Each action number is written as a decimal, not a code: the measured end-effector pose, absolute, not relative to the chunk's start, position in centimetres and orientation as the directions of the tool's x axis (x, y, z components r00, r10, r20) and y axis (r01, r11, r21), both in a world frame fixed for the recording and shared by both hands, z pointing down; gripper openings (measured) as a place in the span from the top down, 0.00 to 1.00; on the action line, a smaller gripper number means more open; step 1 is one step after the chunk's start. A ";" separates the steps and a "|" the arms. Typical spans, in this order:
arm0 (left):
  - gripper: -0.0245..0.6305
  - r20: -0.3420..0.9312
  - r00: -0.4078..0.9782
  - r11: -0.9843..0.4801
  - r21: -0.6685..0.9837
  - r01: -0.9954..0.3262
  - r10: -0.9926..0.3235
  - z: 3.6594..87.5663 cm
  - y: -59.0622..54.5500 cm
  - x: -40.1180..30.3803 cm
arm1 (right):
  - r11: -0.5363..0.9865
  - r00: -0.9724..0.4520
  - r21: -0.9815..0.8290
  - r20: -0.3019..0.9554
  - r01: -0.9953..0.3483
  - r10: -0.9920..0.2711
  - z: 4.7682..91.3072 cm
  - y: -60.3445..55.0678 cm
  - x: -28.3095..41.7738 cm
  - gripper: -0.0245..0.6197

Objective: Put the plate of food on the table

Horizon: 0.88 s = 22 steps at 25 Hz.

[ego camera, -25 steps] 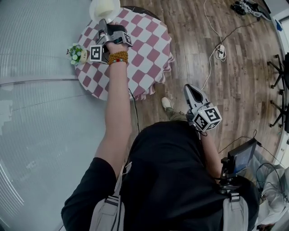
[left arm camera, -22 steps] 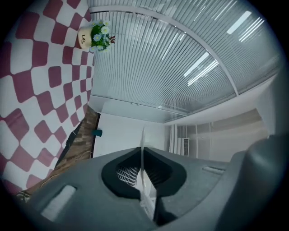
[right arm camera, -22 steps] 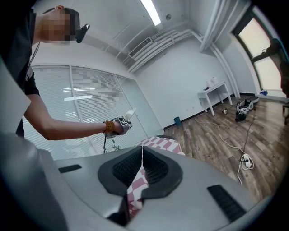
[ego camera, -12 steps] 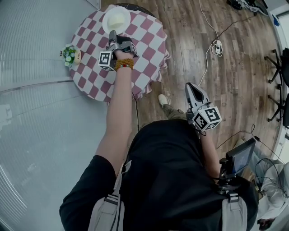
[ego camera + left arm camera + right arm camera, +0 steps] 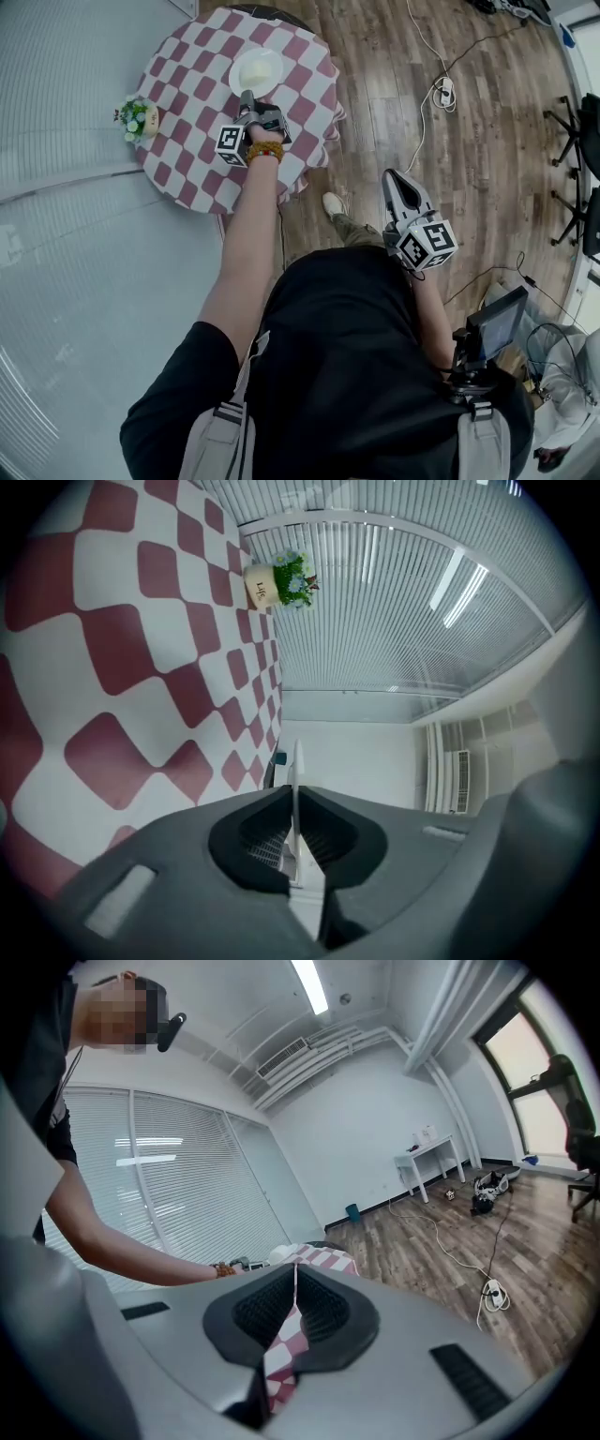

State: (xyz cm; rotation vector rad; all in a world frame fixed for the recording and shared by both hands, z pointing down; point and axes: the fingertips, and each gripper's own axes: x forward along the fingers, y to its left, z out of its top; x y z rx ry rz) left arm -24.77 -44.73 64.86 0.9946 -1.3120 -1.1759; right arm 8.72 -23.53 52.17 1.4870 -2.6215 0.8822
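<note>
Plate [image 5: 256,71] with pale food just ahead of the left gripper [image 5: 247,97], rim pinched edge-on between its jaws, over the checked table [image 5: 192,108], flowerpot [image 5: 136,117] left of those jaws, right gripper [image 5: 396,183] well apart above the floor [image 5: 469,187], jaws pressed together, nothing between.

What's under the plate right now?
The red-and-white checked tablecloth lies beneath the plate, whose rim the left gripper clamps. The tabletop itself is covered by the cloth, and whether the plate rests on it can't be told.
</note>
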 end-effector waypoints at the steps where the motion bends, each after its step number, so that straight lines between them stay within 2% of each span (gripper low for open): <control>1: 0.95 0.195 -0.091 0.189 0.980 0.066 -0.977 65.7 -44.2 -24.7 | 0.395 -0.553 -0.469 0.267 -0.790 -0.789 52.2 -23.5 8.7 0.94; 11: 0.95 0.388 -0.042 0.388 0.921 0.004 -0.921 71.5 -40.4 -24.4 | 0.391 -0.558 -0.477 0.281 -0.787 -0.781 52.6 -23.5 8.6 0.94; 22: 0.95 0.475 -0.013 0.475 0.880 0.003 -0.880 74.9 -37.2 -23.7 | 0.380 -0.549 -0.478 0.282 -0.791 -0.787 52.6 -23.7 9.0 0.94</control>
